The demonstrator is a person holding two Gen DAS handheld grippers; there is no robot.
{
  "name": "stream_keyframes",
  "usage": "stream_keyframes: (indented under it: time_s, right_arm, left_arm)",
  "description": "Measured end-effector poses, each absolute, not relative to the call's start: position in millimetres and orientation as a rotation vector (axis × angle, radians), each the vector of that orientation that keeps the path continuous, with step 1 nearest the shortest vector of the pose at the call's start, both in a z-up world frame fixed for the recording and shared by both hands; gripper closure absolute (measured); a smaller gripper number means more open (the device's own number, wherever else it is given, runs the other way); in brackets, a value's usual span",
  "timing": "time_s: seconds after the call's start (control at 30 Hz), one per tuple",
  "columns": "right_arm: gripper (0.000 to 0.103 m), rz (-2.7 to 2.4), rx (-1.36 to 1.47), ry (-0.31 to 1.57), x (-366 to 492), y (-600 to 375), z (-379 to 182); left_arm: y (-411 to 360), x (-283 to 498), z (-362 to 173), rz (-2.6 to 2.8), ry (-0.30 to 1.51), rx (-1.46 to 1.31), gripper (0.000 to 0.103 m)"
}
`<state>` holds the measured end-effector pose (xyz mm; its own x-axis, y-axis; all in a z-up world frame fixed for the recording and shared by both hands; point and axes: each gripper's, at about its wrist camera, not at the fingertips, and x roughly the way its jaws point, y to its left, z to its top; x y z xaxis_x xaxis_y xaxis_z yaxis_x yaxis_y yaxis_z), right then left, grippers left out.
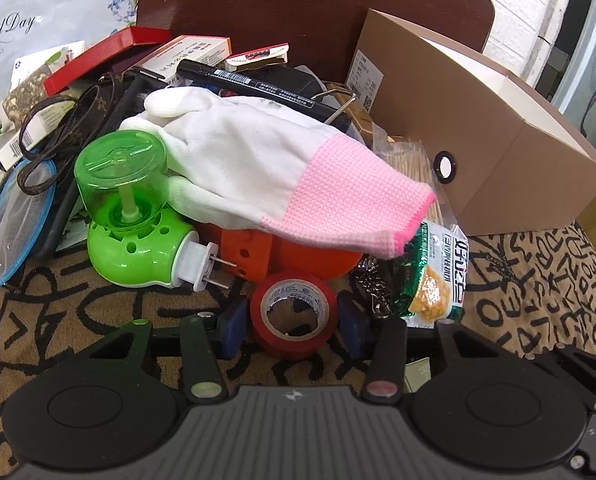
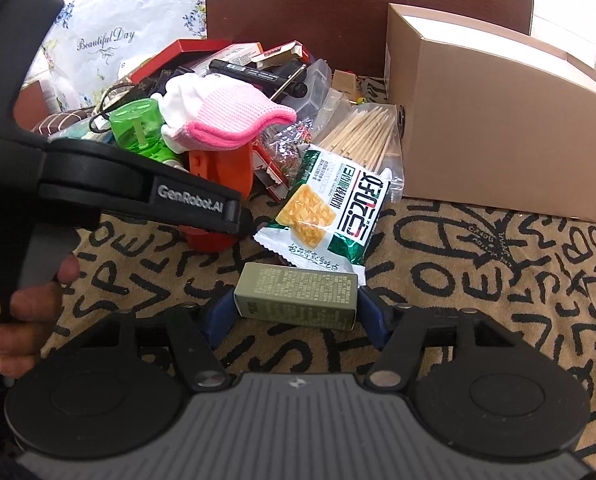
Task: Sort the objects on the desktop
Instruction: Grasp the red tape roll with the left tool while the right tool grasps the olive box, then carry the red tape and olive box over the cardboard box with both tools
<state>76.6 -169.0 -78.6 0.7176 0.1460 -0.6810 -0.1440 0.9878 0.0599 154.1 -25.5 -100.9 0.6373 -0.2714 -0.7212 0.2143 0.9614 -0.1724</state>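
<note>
On the patterned cloth (image 1: 538, 280), in front of a heaped pile: left gripper (image 1: 293, 318) held low and level, blue pads (image 1: 233, 320) touching either side of a red tape roll (image 1: 293, 316), jaws clamped on it. Seen from the right wrist view, reaching in from the left edge, handle wrapped by the person's left hand (image 2: 21, 308).

Right gripper (image 2: 293, 308) likewise low and level, jaws closed against the two ends of a small olive box (image 2: 295, 296) lying on its side, just in front of a green cracker packet (image 2: 330, 212).

Behind: white glove with pink cuff (image 1: 265, 172) draped over an orange object (image 1: 298, 252), most of that hidden. Green plug-in vaporiser (image 1: 133, 216) beside it. Bundle of wooden sticks (image 2: 362, 136) near a brown cardboard box (image 2: 498, 120), cut off at the right. Far pile too tangled to tell apart.
</note>
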Motion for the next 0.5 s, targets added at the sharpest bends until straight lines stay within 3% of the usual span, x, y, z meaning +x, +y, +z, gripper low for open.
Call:
stream_keyframes:
  time_s: [0.5]
  right_arm:
    - [0.041, 0.158, 0.027, 0.654, 45, -184, -44]
  left_arm:
    - [-20, 105, -57, -0.358, 0.755, -0.081, 0.054]
